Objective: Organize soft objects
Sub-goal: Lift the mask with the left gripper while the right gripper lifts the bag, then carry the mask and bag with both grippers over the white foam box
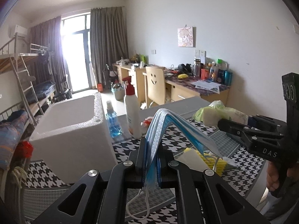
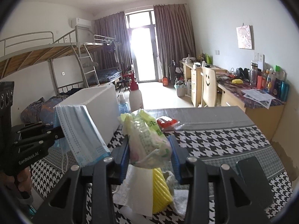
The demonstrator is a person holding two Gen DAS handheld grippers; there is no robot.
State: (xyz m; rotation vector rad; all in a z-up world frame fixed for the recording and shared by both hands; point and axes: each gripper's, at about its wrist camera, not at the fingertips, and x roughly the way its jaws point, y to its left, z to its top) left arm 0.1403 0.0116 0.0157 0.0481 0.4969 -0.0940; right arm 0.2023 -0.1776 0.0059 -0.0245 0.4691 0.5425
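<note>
Left gripper (image 1: pixel 151 169) fingers pinched narrow on a stack of blue face masks (image 1: pixel 160 130), ear loops dangling below, held just right of the white foam box (image 1: pixel 74 130). Right gripper (image 2: pixel 151 160) is clamped on a crinkly plastic tissue pack (image 2: pixel 147 140), farther right of the box, above a yellow sponge (image 2: pixel 160 190). Judgement: carry masks over the box rim before releasing, so loops clear the spray bottle (image 1: pixel 131 108).

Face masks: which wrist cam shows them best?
Right wrist view. There the face masks hang broadside from the left gripper, showing the pleated face and stitched edges. The left wrist view sees the same stack mostly edge-on, clamped between its own jaws, with an ear loop dangling below.
</note>
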